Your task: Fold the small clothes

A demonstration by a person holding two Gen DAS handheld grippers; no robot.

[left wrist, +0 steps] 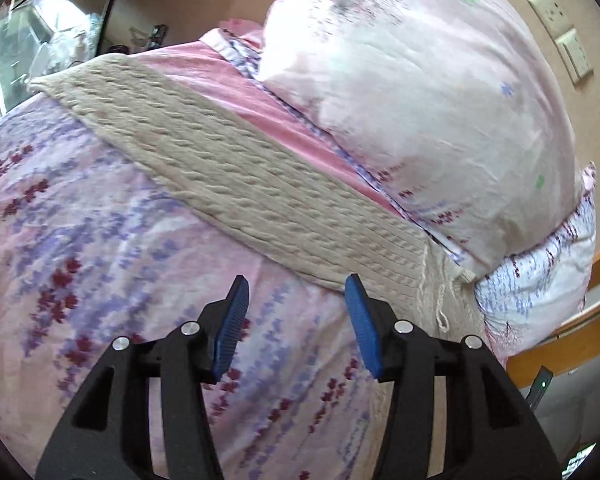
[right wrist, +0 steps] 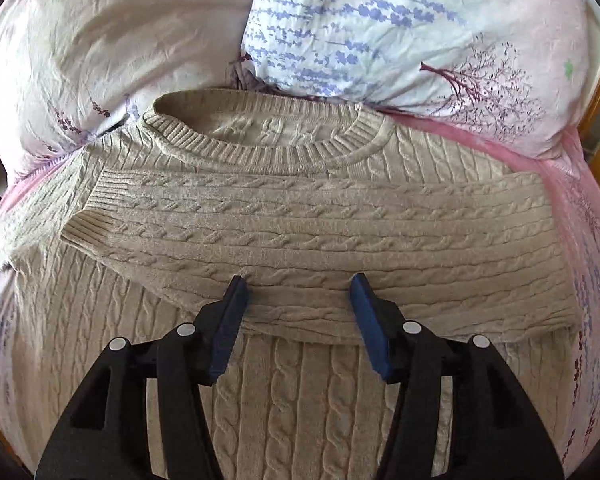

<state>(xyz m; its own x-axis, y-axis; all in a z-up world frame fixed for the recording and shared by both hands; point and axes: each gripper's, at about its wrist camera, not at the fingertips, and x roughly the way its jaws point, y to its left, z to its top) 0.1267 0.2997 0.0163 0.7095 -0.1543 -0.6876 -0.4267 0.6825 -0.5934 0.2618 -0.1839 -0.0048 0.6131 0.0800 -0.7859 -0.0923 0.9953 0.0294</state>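
Note:
A beige cable-knit sweater [right wrist: 284,392] lies flat on a floral pink bedsheet [left wrist: 100,240], neck toward the pillows. One sleeve [right wrist: 319,236] is folded across its chest, cuff at the left. My right gripper [right wrist: 298,292] is open and empty, just above that folded sleeve's near edge. In the left wrist view the other sleeve [left wrist: 228,168] lies stretched out straight over the sheet. My left gripper [left wrist: 298,292] is open and empty, over the sheet just short of this sleeve's near edge.
Two floral pillows [right wrist: 379,28] lie right behind the sweater's collar, and one pillow [left wrist: 411,92] shows in the left wrist view. A wooden bed frame [left wrist: 579,332] runs at the right. A wall with sockets [left wrist: 559,28] is behind.

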